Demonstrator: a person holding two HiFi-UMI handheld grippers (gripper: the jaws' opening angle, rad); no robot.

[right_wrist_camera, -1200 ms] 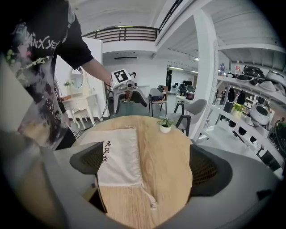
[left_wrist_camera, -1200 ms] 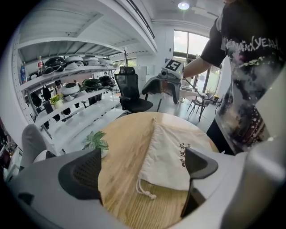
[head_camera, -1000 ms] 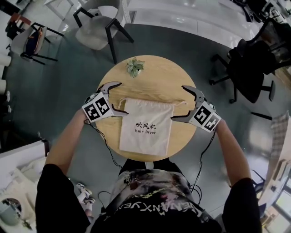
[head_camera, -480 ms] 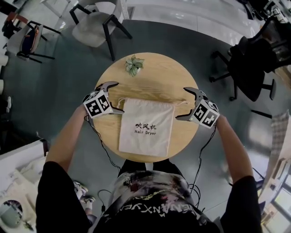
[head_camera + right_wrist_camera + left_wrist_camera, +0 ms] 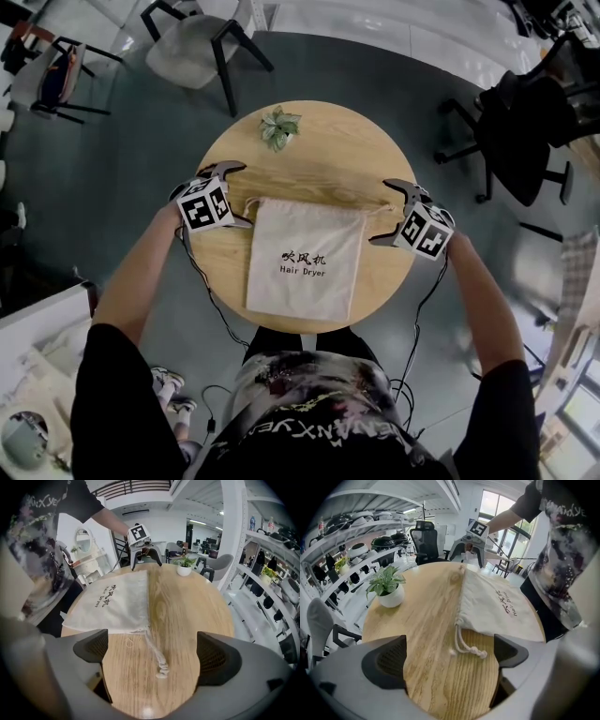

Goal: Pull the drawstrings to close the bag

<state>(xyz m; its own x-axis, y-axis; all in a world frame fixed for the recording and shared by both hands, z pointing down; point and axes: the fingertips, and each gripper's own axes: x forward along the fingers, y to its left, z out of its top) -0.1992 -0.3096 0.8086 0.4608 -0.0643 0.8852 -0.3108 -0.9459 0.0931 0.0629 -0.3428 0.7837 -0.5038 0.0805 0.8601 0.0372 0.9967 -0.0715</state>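
Now – left gripper [image 5: 242, 195] at the left rim of the round wooden surface [image 5: 328, 159], jaws spread wide, holding nothing. Left drawstring [image 5: 468, 646] lies on the wood between them, knotted end nearest the gripper. Cloth bag [image 5: 305, 258] lies flat in the middle of the surface, its mouth on the far side from the person, not yet gathered. Right drawstring [image 5: 157, 660] trails from the bag's right corner and ends in a knot, centred between the jaws of the right gripper [image 5: 380, 214], likewise wide apart and empty.

Step in hand, as I judge it: closing on the cords. Best to drop each gripper low to the wood and pinch behind the knot, so the cord cannot slip through – then draw both outward together, evenly, or the bag will slide sideways instead of cinching.

Count: one bag, two drawstrings, two grippers, one small potted plant [image 5: 278, 129] beyond the bag, well clear.
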